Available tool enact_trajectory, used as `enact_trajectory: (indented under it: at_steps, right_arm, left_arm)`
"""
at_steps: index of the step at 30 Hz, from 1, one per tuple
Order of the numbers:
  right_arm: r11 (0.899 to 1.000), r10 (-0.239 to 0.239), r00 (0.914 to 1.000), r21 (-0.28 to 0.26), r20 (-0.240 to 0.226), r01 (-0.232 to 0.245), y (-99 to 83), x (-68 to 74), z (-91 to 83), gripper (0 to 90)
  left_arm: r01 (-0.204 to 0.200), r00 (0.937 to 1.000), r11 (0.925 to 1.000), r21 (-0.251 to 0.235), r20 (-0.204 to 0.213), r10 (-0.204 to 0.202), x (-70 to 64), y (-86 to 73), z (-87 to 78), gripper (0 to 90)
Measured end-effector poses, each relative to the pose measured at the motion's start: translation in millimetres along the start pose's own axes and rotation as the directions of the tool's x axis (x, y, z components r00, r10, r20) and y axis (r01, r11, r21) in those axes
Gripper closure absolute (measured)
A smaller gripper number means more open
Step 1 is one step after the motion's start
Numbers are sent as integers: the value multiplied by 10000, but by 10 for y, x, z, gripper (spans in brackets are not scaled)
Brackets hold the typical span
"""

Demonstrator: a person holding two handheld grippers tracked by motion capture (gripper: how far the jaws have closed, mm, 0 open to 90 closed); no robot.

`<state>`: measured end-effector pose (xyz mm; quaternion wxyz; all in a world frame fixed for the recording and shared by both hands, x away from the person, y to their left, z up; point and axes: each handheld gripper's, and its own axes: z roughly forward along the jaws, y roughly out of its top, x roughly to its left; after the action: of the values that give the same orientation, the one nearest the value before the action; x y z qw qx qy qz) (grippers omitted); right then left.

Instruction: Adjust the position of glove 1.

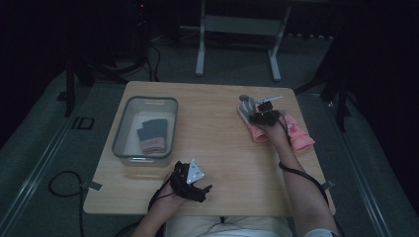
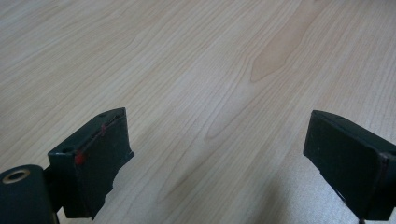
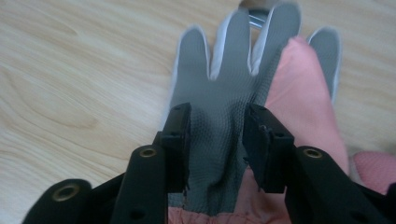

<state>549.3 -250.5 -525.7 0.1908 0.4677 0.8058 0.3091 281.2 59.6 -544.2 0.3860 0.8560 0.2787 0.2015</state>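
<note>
2 gloves lie at the far right of the worktop (image 1: 212, 123), and the right gripper (image 3: 217, 140) has its fingers (image 3: 180, 140) closing on one of them — a grey-palmed glove (image 3: 224, 93) with a pink cuff, flat on the wood with its finger-ends pointing away. The cloth between the fingers is bunched into a ridge, so they look pinched on the palm, though whether the hold is firm I cannot tell. A 2nd pink glove (image 1: 299, 133) lies just beside it, partly touching.

This glove should handle as light, limp and floppy: it will sag and dangle once lifted, and its textured palm ought to give decent friction. A pinch on a raised fold of the palm, as here, seems sensible — the risk is catching the pink neighbour along with it.

The left gripper (image 2: 217, 158) hovers over bare wood near the front edge, fingers spread wide and holding nothing. A clear bin (image 1: 123, 128) at the left already holds 1 dark glove (image 1: 152, 134).
</note>
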Motion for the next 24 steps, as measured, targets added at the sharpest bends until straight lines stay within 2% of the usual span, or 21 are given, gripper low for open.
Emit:
enact_trajectory:
  at_steps: [2, 4, 6, 11, 15, 18, 19, 24]
  right_arm:
    - [9999, 64, 9999, -132, 158, -62, -23, 14, 13, 614]
    - [9996, -86, 9994, -268, 341, 95, -58, 38, 42, 625]
    - [9995, -157, 9991, -271, 382, 167, -77, 51, 67, 656]
    - [9992, -216, 9994, -341, 267, 225, -118, 45, 91, 804]
    - [9969, 507, 9987, -600, -70, -511, -123, -14, 55, 874]
    - [9900, 967, 9951, -1009, -195, -982, -111, -4, -41, 879]
    - [9876, 996, 9945, -1187, -337, -1029, -95, 18, -94, 879]
    - [9783, 909, 9956, -1850, -237, -937, 67, 207, -449, 880]
  left_arm:
    - [94, 10000, 9999, -77, 14, -94, 8, -2, -7, 69]
    - [212, 9997, 9997, -90, 102, -211, 12, -8, -11, 69]
    - [168, 9998, 9998, -90, 99, -167, 9, -12, -17, 69]
    - [199, 9998, 9996, -178, 49, -199, 15, -14, -22, 69]
    - [164, 9999, 9997, -171, 6, -164, 19, -21, -24, 70]
    - [249, 9997, 9996, -117, 75, -248, 35, -30, -23, 70]
    - [233, 9997, 9997, -112, 68, -233, 38, -31, -22, 70]
    - [200, 9997, 9998, -68, 103, -199, 44, -43, -23, 70]
